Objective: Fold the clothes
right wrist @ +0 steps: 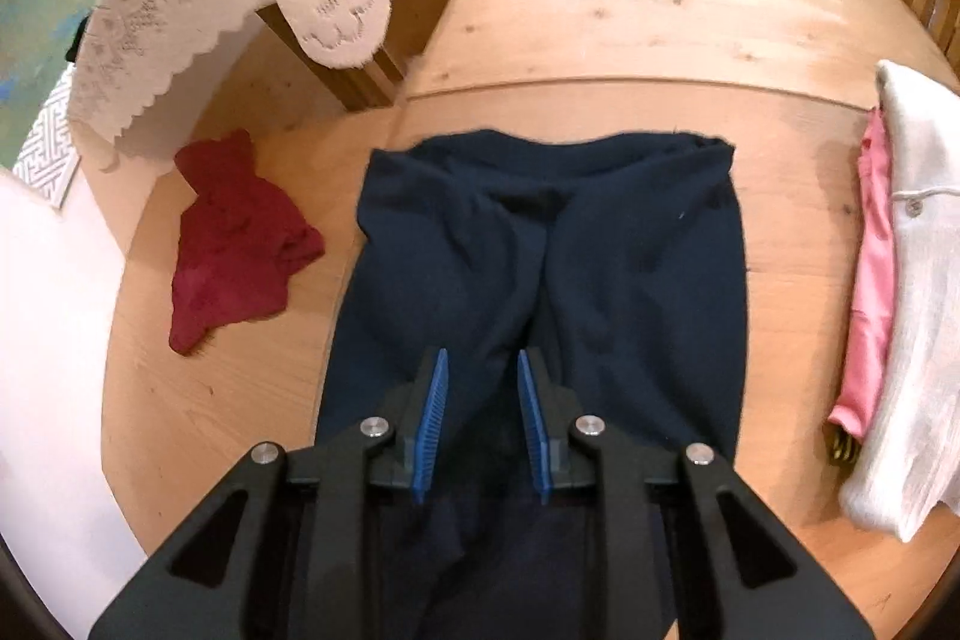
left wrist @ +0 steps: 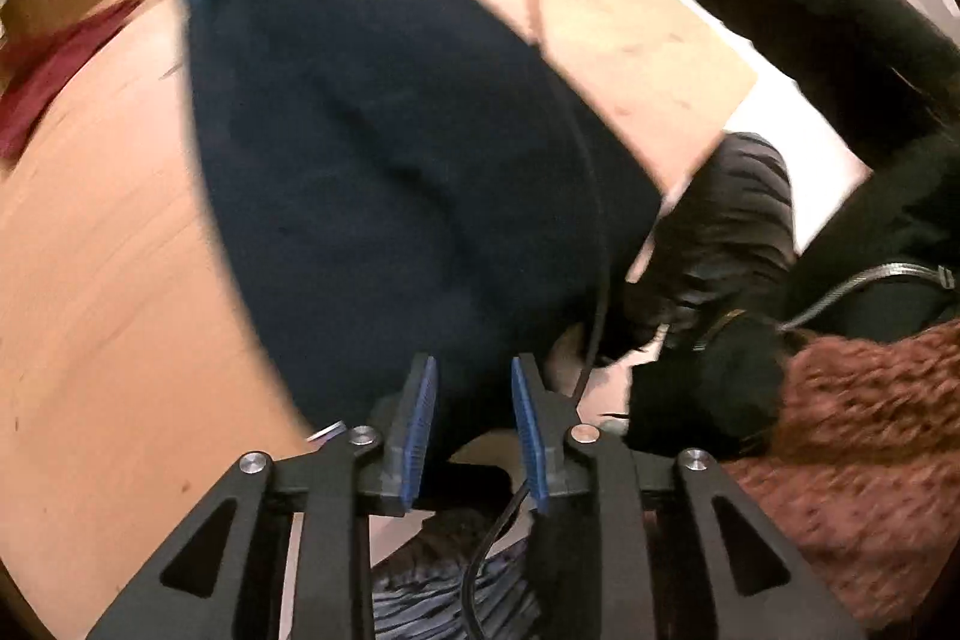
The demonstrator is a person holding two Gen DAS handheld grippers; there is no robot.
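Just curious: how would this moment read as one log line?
step: folding | navy trousers: flat on table | left fingers: open | right fingers: open

Bare wooden table (right wrist: 600,10) beyond navy trousers (right wrist: 540,250); red cloth (right wrist: 234,244) left.

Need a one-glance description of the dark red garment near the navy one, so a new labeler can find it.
Start from the light wooden tabletop and find the large navy blue trousers spread flat in its middle. In the right wrist view, the crumpled dark red cloth garment lies left of them, apart, below the white lace cloth. It is the only deep red, bunched-up piece; the pink and white clothes sit on the opposite side.
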